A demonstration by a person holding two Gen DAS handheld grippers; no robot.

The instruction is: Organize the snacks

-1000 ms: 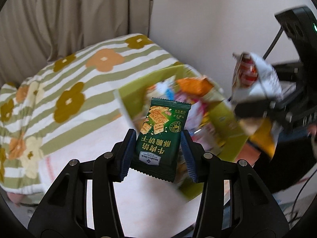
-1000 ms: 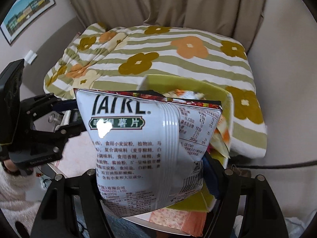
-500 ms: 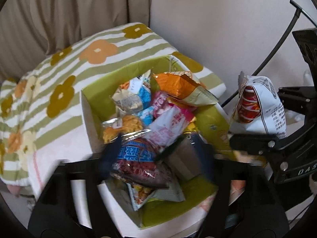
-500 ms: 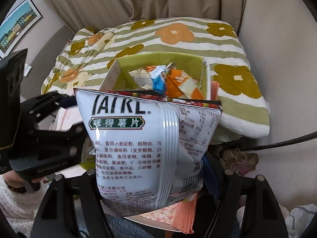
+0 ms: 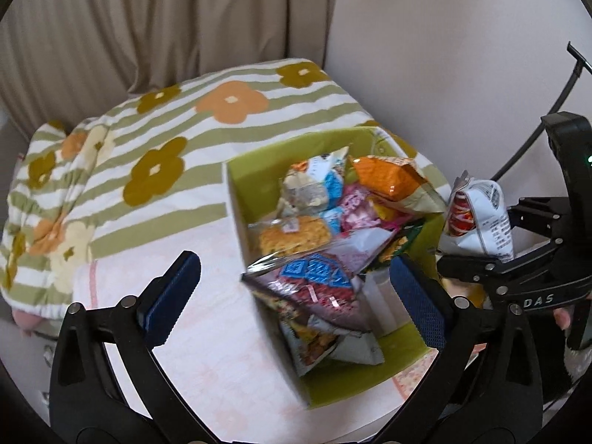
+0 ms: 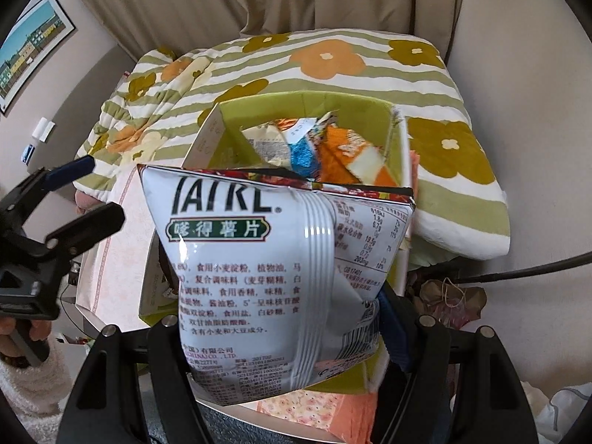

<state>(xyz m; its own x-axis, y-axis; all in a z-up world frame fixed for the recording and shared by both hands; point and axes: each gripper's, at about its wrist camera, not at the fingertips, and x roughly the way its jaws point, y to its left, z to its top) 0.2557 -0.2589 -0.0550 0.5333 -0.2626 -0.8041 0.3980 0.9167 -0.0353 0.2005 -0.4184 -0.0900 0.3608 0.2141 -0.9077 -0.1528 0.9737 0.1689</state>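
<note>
Left tool [image 5: 296, 288]: blue-padded fingers spread wide with nothing between them, hovering over the near-left part of the box.
Right tool [image 6: 281, 336]: clamped on the lower part of a white potato chip bag [image 6: 273, 259], held upright with its printed back toward the camera; in the left wrist view the same bag [image 5: 481, 218] sits just beyond the box's right wall.
Green box [image 5: 259, 162]: open-topped, lime green inside, standing on a pale surface [image 5: 207, 333] with a faint peach pattern.
Snacks in the box: an orange packet [image 5: 392, 181] at the far right, a blue and white packet [image 5: 318, 185] beside it, a pink packet [image 5: 355, 207] near the middle, a clear pack of golden crackers [image 5: 292, 233] toward the left wall, and a bag with blue lettering [image 5: 314, 270] lying on top at the near side.
Behind the box: a striped quilt with flower print [image 5: 155, 162], and beige curtains [image 5: 148, 26] against the wall.
</note>
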